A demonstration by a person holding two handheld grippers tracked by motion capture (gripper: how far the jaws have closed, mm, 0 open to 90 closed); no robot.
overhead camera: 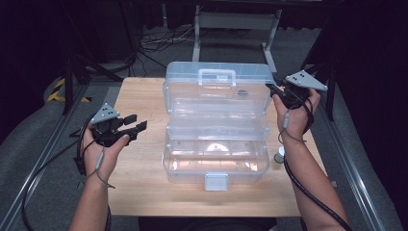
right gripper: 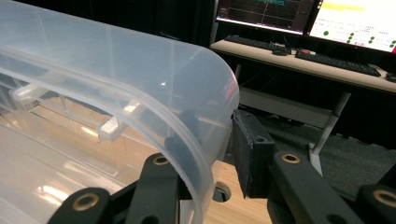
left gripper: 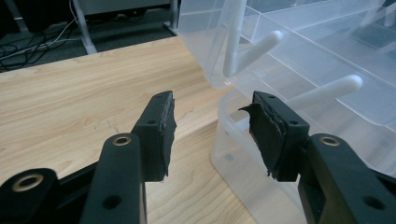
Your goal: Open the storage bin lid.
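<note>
left gripper (overhead camera: 136,126): black jaws, brass-ringed screw holes, torn black pads, grey three-cornered plate | right gripper (overhead camera: 272,88): same build | black cables trail along bare forearms

Dim room with grey carpet (overhead camera: 38,130) around a light wooden table (overhead camera: 139,192). Behind it, loose cables (overhead camera: 159,41), a desk (right gripper: 299,63) holding lit monitors (right gripper: 359,23) and keyboards (right gripper: 343,63).
</note>
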